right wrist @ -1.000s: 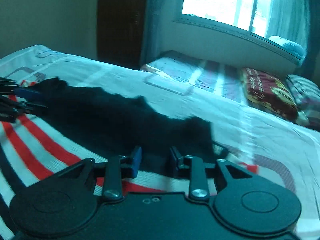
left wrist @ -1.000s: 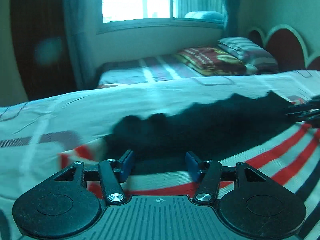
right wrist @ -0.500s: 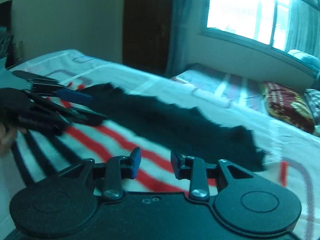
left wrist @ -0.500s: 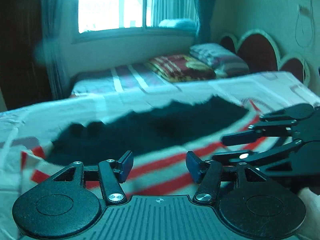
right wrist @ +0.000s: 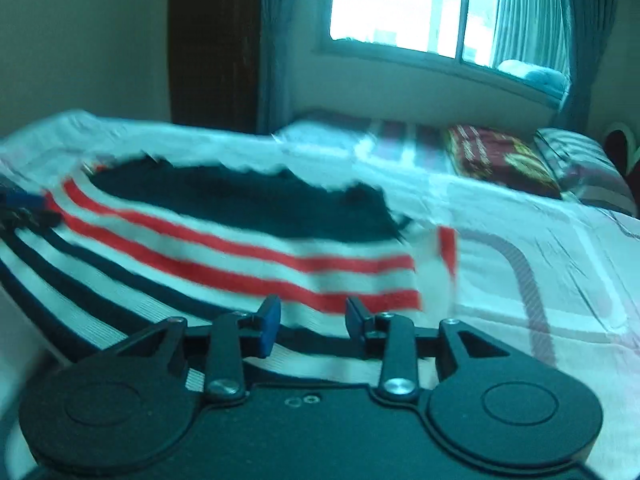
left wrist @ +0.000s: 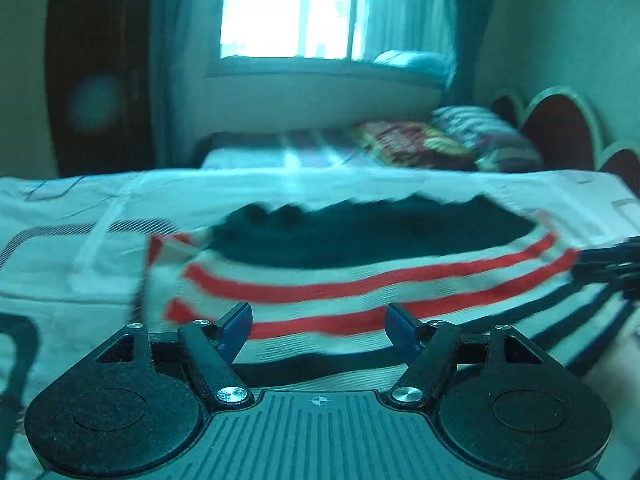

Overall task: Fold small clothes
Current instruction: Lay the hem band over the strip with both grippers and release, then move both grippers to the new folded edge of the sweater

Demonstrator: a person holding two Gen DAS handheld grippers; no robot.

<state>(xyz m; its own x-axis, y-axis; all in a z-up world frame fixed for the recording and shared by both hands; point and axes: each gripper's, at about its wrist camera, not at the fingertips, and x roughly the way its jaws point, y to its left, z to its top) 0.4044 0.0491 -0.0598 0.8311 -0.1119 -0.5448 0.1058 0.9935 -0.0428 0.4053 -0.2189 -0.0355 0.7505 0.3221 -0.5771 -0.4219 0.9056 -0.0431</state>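
Note:
A small knitted garment (left wrist: pixel 340 280) lies spread flat on the bed, white with red and dark stripes and a dark far part (left wrist: pixel 360 232). My left gripper (left wrist: pixel 318 316) hovers over its near left portion, jaws opening wide, nothing between the pads. In the right wrist view the same garment (right wrist: pixel 240 264) stretches away to the left. My right gripper (right wrist: pixel 313 312) hangs above its near right corner, jaws opening a little, nothing pinched. Each gripper shows in the other's view: the right gripper (left wrist: pixel 612 268) at the right edge, the left gripper (right wrist: pixel 20 204) at the left edge.
The garment rests on a white patterned bedsheet (left wrist: pixel 80 216). Beyond it stands a second bed (left wrist: pixel 280 152) with a red patterned pillow (left wrist: pixel 408 144) and a striped pillow (left wrist: pixel 484 136). A bright window (left wrist: pixel 296 8), a dark wardrobe (left wrist: pixel 100 60) and a scalloped headboard (left wrist: pixel 560 128) line the far walls.
Both grippers have drawn back from the dark far part toward the near striped end. The left jaws stand wider, the right slightly wider.

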